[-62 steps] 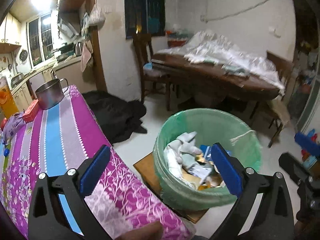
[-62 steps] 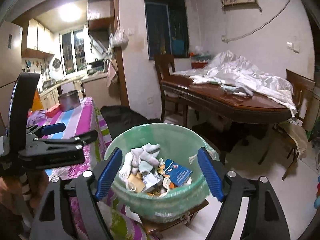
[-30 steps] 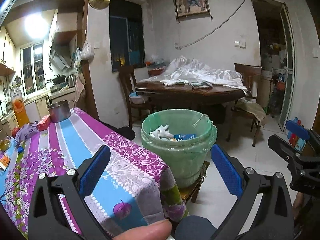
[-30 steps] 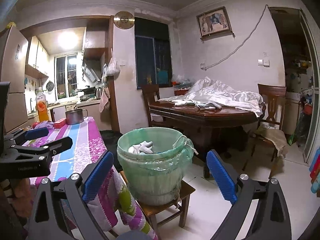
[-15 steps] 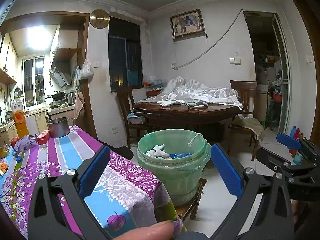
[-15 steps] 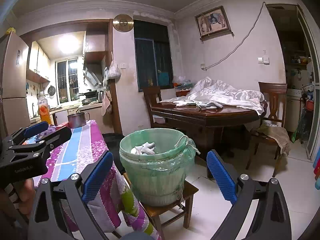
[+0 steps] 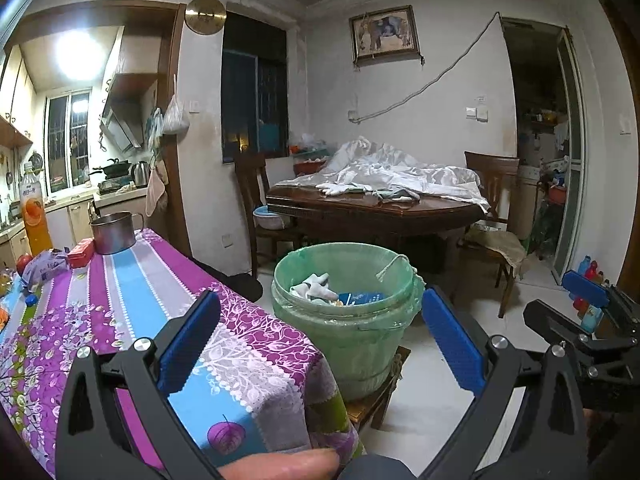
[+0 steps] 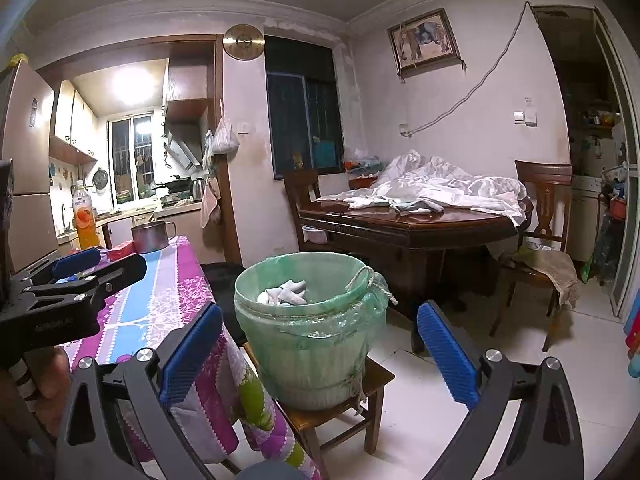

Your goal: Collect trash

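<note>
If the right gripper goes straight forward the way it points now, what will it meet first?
Most likely the green-lined trash bucket on its small wooden stool. It sits centred between the open fingers of the right gripper, with nothing visible in front of it. How far away it is, the fisheye view cannot say.

**Two wrist views, side by side, facing the bin**

The left wrist view looks forward between its own blue pads (image 7: 188,342), over the corner of the tablecloth (image 7: 132,304) at lower left, slightly down into the bin (image 7: 344,320) at frame centre. The right gripper (image 7: 584,312) shows at its right edge.

The right wrist view sits lower and a little farther back, level with the bin (image 8: 308,332) rim, so the stool (image 8: 340,404) under it shows. The left gripper (image 8: 72,280) enters at its left edge.

Both views share the bin, tablecloth, dining table (image 7: 372,208) (image 8: 408,224), kitchen and far wall.
</note>
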The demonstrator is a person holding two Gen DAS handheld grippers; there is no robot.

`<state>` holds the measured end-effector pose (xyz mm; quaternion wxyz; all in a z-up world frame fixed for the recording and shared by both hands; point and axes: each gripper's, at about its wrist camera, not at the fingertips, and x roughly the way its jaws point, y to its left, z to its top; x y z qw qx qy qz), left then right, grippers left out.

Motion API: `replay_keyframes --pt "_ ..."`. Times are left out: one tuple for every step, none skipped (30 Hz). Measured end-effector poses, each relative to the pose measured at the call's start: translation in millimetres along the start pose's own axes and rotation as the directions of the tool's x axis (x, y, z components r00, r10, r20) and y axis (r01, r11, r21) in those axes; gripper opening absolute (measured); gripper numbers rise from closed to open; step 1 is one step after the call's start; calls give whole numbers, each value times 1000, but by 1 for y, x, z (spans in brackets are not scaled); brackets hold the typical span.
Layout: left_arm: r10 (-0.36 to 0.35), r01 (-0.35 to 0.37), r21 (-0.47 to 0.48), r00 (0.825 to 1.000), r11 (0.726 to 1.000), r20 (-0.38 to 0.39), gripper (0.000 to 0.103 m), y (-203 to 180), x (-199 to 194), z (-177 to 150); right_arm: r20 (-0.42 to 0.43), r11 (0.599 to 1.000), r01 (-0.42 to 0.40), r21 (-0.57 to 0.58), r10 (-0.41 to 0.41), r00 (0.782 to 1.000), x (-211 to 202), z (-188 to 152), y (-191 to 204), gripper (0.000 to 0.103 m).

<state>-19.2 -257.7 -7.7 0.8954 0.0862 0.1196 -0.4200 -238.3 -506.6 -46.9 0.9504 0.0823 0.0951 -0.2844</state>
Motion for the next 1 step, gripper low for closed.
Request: replay_keyframes --pt "-1 1 3 1000 1000 -2 97 0 0 0 -3 1000 -2 0 2 1000 1 0 0 98"
